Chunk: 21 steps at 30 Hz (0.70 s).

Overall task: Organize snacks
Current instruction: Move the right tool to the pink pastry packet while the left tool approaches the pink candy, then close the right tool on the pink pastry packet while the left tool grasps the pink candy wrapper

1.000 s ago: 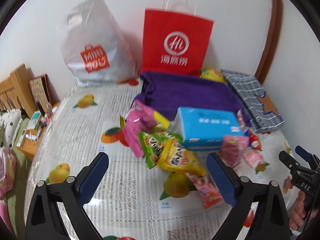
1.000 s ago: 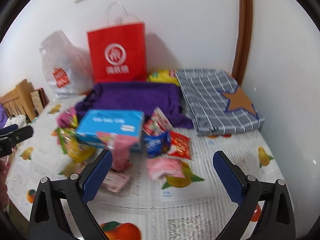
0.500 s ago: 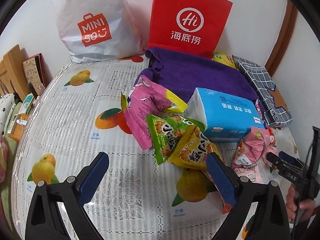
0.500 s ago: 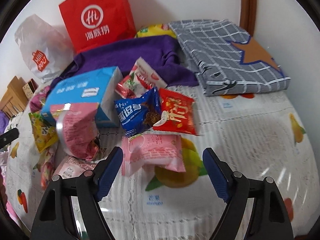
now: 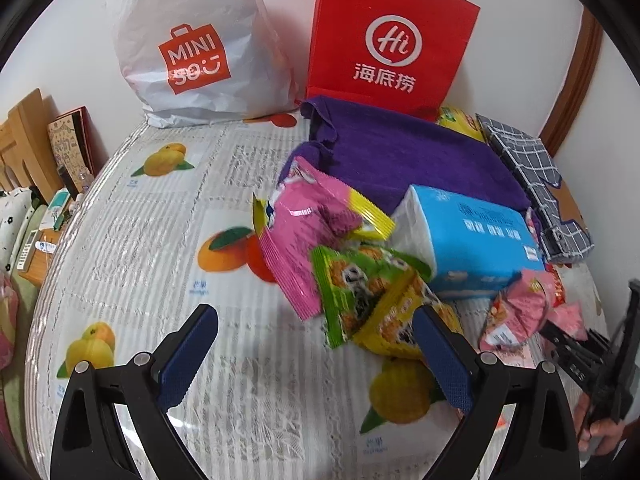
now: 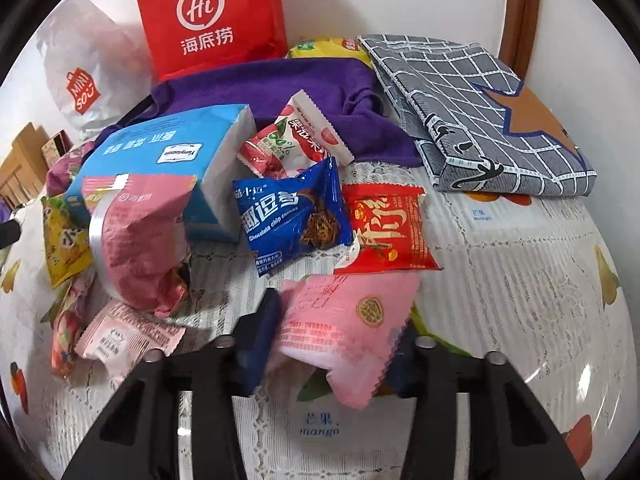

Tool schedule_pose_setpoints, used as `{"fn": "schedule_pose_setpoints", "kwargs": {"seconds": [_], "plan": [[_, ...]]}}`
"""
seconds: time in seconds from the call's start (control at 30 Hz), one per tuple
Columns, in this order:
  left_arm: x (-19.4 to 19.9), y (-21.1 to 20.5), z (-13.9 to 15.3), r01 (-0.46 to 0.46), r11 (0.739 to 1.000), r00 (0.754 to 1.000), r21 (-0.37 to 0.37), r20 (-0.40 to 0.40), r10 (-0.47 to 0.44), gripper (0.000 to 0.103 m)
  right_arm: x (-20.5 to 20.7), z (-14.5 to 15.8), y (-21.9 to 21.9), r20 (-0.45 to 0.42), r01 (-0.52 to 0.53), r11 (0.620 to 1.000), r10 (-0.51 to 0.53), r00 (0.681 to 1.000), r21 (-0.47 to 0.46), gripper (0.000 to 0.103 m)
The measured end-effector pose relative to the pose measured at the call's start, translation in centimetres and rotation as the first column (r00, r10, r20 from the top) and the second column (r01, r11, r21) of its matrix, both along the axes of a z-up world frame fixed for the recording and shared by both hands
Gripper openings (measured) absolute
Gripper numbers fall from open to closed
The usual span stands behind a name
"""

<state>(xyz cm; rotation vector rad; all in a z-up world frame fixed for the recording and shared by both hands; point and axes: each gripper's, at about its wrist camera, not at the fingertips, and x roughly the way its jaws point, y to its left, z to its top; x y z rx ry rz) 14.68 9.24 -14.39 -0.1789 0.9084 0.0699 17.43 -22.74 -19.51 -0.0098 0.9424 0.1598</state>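
Right now the right gripper (image 6: 332, 344) pinches the pink packet (image 6: 344, 324) crosswise (left gripper (image 5: 316, 356) gaping, empty, farther off).

Pink packet (image 6: 340, 320); blue tissue pack (image 6: 160, 152); fruit-print cloth (image 5: 160, 260).

Left gripper (image 5: 316, 354) jaws spread wide, right gripper (image 6: 334, 344) jaws clamped.

Glossy wrappers, soft cloth, shiny table cover

The pink snack packet (image 6: 348, 320) is glossy plastic film; the purple towel (image 6: 288, 84) matt cloth; the tablecloth (image 5: 160, 240) shiny, ribbed plastic.
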Motion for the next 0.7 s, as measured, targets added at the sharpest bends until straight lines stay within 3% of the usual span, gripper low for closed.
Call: {"fn": "schedule_pose_setpoints", "kwargs": {"seconds": [0.13,0.33,0.53,0.7], "plan": [[1.6,0.6,0.2,-0.022,1.000,1.000,0.019,0.001,0.022,0.098,-0.9,0.1,-0.8,0.001,-0.004,1.000,0.004,1.000,0.024,0.032],[4.7,1.3,-0.2,-0.032,0.993,0.999,0.114,-0.011,0.033,0.097,-1.4,0.2,-1.5,-0.002,0.000,0.999,0.000,1.000,0.049,0.032],[7.1,1.4,-1.3,0.027,0.990,0.998,0.142,-0.051,-0.020,0.095,-1.9,0.7,-2.0,-0.002,0.011,0.999,-0.011,1.000,0.052,0.032],[8.2,1.0,-2.3,0.076,0.992,0.994,0.102,-0.082,-0.067,0.074,-1.9,1.1,-2.1,-0.004,0.030,0.998,-0.030,1.000,0.058,0.031]]}}
